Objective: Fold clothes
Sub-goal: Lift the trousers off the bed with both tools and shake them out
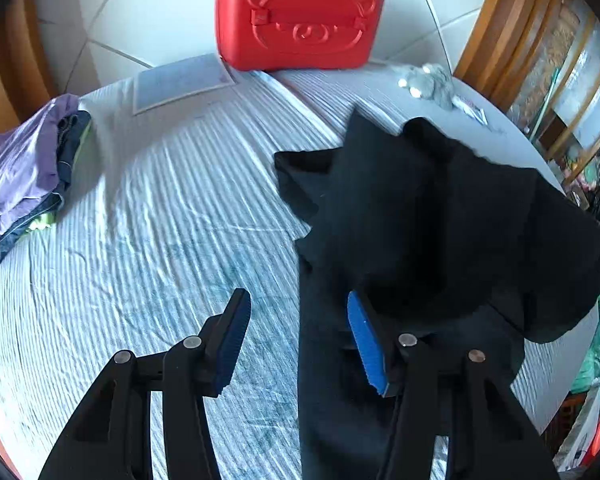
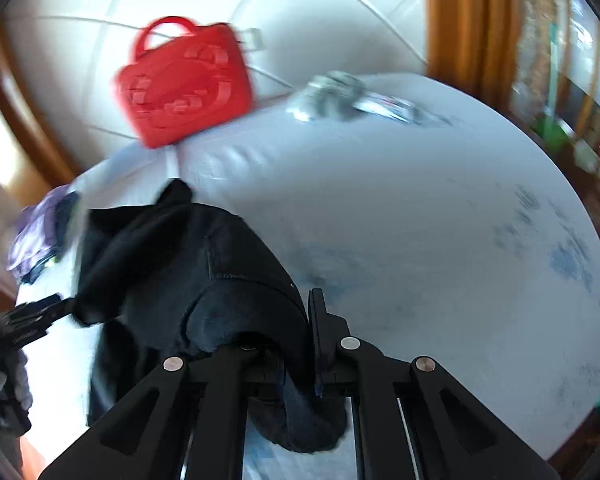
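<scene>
The left gripper (image 1: 300, 344) has its two blue-padded fingers spread wide with nothing pinched between them; the finger at five o'clock rests against the rumpled black fabric garment (image 1: 420, 232), while the finger at seven o'clock stands over the bare pale blue-and-white ribbed bedsheet (image 1: 159, 220). The right gripper (image 2: 283, 340) is closed down on a thick fold of that same black garment (image 2: 187, 264), which bulges over its left finger and droops between the arms toward six o'clock; the blur in the right wrist view makes it hard to see the pads, so the grip looks firm rather than plainly so. In the left wrist view the garment lies heaped from the centre to three o'clock, part of it lifted off the sheet. Farther out at nine o'clock sits a stack of folded clothes with a lilac top layer (image 1: 19, 176), well apart from the black garment. At twelve o'clock a red moulded plastic case with a bear face (image 1: 300, 20) stands against the white tiled wall (image 1: 139, 4), beside a flat pale paper sheet (image 1: 179, 80) at eleven o'clock. At one o'clock a small grey crumpled bundle (image 1: 428, 80) lies on the sheet.
</scene>
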Available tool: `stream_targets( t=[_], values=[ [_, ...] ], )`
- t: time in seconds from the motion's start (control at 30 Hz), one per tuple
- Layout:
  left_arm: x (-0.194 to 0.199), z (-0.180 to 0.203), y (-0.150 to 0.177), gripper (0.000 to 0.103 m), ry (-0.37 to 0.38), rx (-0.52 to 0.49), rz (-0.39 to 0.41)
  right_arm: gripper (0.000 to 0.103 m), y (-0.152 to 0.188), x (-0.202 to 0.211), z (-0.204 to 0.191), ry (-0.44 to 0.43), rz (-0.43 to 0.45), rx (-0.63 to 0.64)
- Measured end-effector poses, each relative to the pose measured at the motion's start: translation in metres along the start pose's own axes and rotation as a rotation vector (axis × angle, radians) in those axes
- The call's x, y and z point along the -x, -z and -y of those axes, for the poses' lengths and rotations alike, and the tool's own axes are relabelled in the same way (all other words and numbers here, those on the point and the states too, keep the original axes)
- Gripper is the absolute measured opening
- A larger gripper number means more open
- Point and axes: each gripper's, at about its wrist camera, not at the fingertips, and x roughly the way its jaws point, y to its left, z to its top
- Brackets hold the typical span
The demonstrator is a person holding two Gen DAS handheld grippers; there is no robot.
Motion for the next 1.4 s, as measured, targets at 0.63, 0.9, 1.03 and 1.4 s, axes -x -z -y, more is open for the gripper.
stream_targets(
  t=[0.63,0.9,1.03,1.4],
  values=[
    [-0.072,0.073,0.032,0.043,-0.037,-0.127,-0.126,0.010,-0.006,-0.018,0.067,0.069,-0.051,-0.032],
    [-0.006,0.047,-0.008,0.002,-0.160,-0.022,0.067,0.007,-0.037,0.027,0.046,-0.009,0.144,0.045],
    [0.039,0.032,-0.029,0.003,-0.203,0.009,0.183,0.007,-0.077,0.086,0.014,-0.050,0.372,0.119],
    [0.095,-0.037,-0.053,0.007,-0.233,0.104,0.267,0.008,-0.110,0.180,0.048,0.224,0.590,0.070]
  ],
)
